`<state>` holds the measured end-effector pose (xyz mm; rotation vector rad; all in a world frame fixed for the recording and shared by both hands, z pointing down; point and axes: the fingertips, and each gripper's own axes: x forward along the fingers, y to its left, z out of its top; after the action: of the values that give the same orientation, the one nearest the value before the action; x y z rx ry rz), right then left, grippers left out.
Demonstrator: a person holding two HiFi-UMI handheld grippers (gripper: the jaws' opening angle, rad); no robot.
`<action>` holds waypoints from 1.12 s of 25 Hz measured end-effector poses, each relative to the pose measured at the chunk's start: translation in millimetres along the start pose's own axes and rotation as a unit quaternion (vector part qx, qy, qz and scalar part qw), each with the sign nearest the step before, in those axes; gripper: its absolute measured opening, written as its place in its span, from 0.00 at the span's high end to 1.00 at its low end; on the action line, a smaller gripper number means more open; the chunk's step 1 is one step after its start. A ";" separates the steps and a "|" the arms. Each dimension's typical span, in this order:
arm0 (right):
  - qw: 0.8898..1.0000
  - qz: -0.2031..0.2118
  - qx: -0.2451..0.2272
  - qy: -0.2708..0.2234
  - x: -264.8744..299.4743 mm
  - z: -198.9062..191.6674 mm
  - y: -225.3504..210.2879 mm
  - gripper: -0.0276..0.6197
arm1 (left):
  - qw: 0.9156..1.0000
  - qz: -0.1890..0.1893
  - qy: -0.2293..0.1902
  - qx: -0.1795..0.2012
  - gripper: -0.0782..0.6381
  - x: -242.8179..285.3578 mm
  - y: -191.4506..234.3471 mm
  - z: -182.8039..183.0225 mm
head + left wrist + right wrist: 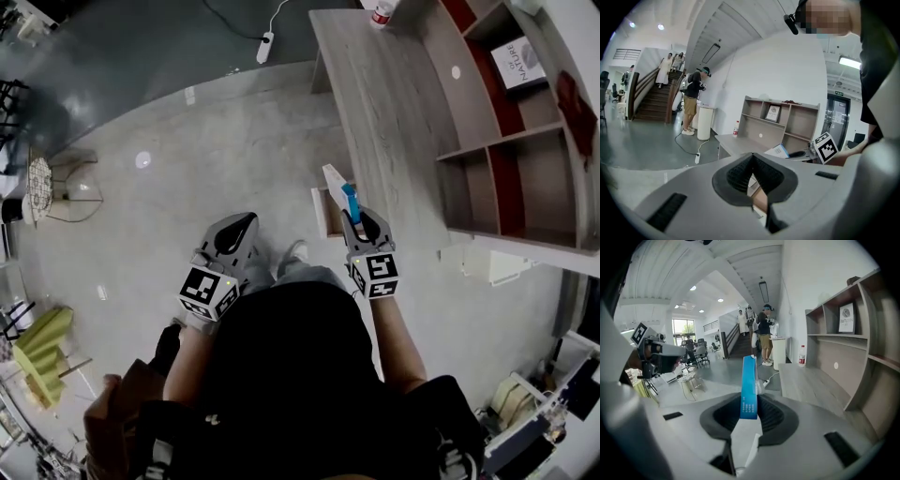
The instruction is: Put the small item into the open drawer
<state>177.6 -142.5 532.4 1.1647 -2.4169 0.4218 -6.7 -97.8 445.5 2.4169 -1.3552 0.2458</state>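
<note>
**At the desk's near edge: slim blue box held upright in the right gripper**

Item 1, right gripper. We hold it forward at the end of a nearly straight arm, marker cube towards us and jaws pointing away, up against the near edge of the desk. Its jaws stand narrow, clamped on the box.

Item 2, left gripper. We hold it level with the right one and well apart from it, over bare floor. Its jaws are closed together with nothing between them.

Item 3, blue box. It is thin, flat and bright blue, with small pale print low on the face turned to the camera. It stands on end, gripped at its lower part, and most of it rises clear of the pads. In the head view it shows just beside the open drawer.
</note>
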 end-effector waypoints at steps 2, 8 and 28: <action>1.000 -0.006 0.002 0.009 7.3 -5.3 -2.0 0.80 | 1.000 0.001 0.005 0.000 0.89 -1.0 5.0 -0.1; 0.998 -0.038 0.011 0.045 26.9 -28.2 -7.4 0.80 | 1.000 -0.004 0.024 0.005 0.89 -6.7 23.8 -4.0; 0.965 -0.113 -0.023 0.235 81.2 -191.8 -43.8 0.80 | 0.996 0.019 0.082 -0.003 0.89 -32.6 37.2 -42.6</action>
<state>213.0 -138.2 742.2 1.1512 -1.8580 0.5013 -54.6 -73.2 482.6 2.3111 -1.3255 0.4393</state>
